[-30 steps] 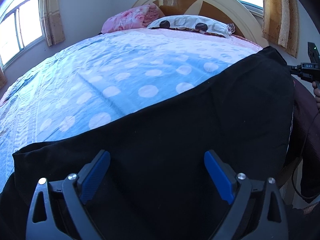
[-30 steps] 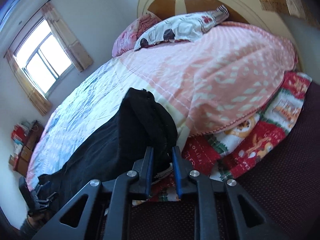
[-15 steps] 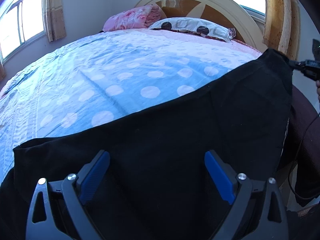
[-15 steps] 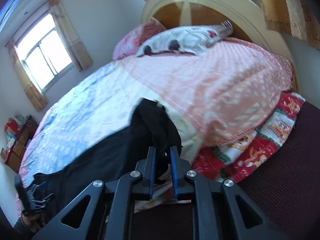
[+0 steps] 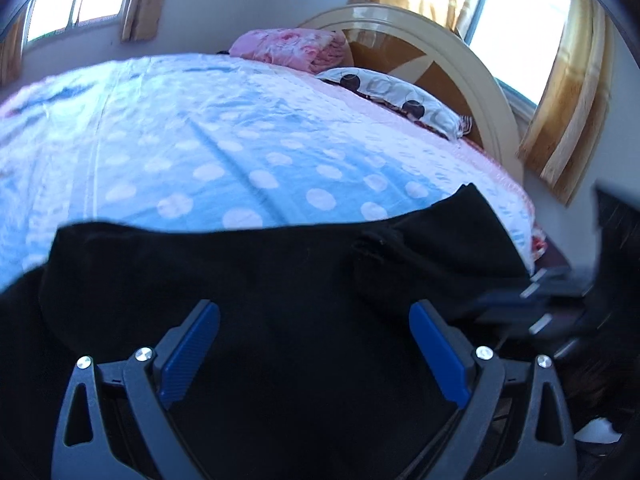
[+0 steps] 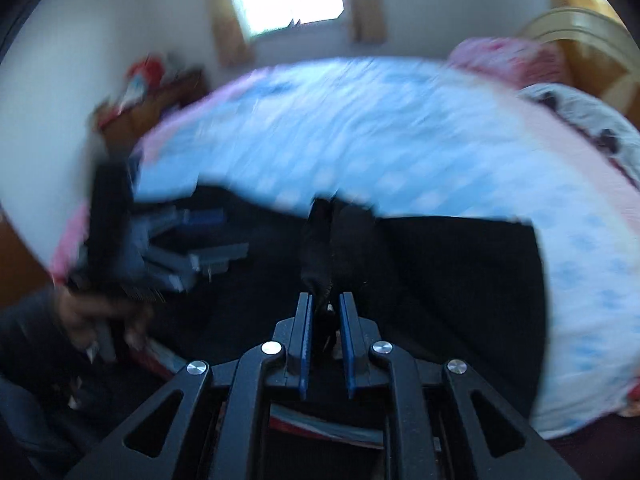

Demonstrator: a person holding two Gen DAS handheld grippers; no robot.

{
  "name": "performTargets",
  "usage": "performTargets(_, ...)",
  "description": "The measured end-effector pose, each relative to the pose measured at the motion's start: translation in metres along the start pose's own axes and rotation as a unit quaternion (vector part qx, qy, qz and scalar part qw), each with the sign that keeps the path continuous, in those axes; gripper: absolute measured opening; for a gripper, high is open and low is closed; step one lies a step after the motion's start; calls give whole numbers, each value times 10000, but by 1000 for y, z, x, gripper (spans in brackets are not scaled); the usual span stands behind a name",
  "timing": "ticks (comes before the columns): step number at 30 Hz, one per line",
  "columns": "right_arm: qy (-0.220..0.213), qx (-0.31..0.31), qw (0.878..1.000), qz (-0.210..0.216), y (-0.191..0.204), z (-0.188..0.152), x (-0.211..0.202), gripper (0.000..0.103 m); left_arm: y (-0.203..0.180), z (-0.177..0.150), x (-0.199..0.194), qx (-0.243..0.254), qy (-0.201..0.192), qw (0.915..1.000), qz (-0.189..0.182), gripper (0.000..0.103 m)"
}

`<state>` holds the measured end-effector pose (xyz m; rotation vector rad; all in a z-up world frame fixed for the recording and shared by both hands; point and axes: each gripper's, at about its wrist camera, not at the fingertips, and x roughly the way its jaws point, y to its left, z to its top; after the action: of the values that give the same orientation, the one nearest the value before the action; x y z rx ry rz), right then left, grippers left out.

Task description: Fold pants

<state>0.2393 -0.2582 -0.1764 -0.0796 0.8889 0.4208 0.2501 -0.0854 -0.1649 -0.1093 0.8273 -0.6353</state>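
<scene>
Right gripper (image 6: 325,312): black two-finger claw with blue pads, jaws drawn narrow and pinching a bunched end of the black soft-fabric pants (image 6: 440,280). We are seeing the pinched fold rising straight up from between the pads, while the rest of the garment is lying spread across the near edge of the bed.

Left gripper (image 5: 314,344): same build, jaws standing wide with nothing between the blue pads. We are holding it low over the black cloth, pointing along the bed toward the headboard; whether the fingertips are touching the fabric we cannot tell.

Handling, as we are judging it: the pants are looking light, limp and matte, not slippery. They are draping and creasing freely, so a pinch on a doubled hem or waistband edge should be holding better than a grip on a single layer. A raised ridge of cloth is showing just right of centre in the left view, and we are reading it as a ready place to grip.

Pose: the right wrist view is heavily blurred; the right gripper is appearing at the right edge of the left view, close beside the pants.

Beyond: pale blue bedspread with white polka dots (image 5: 224,148), pink quilted pillow (image 5: 288,48), white pillow with dark spots (image 5: 396,96), cream arched headboard (image 5: 448,52).
</scene>
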Motion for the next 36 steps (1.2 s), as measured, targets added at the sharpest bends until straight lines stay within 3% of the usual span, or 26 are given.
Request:
performTargets(4,21,-142,9998,-164,2,-7,12,18,2,-5,6,-187,103,9994,-265,98)
performTargets(6,47,75,9999,-62,-11,-4,4,28,-2,-5,10,-200,125,9990,-376,98)
performTargets(8,-36,268,9996,-3,-22,-11,-13,45,-9,-2,12,-169,116,9986,-492,98)
performTargets(13,-352,519,9980,52,-52,-26,-54,49,-28,4,29,-86,297,9959,-846,97)
performTargets(19,-535,1129,9922,0,-82,-40,-60,49,-56,10,51,177,513,9943,-913,93)
performTargets(21,-635,1273,9898,66,-89,-43,-61,49,-61,11,56,262,558,9946,-834,83)
performTargets(24,-729,1314,9886,81,-92,-45,-62,49,-65,14,63,365,664,9952,-624,41)
performTargets(25,-740,1318,9885,69,-93,-45,-62,49,-64,15,63,381,684,9950,-612,21)
performTargets(26,-763,1326,9882,47,-93,-45,-62,49,-62,14,61,354,679,9950,-636,16)
performTargets(36,-976,1634,9817,72,-101,-43,-67,49,-26,5,0,-18,302,9980,-564,11)
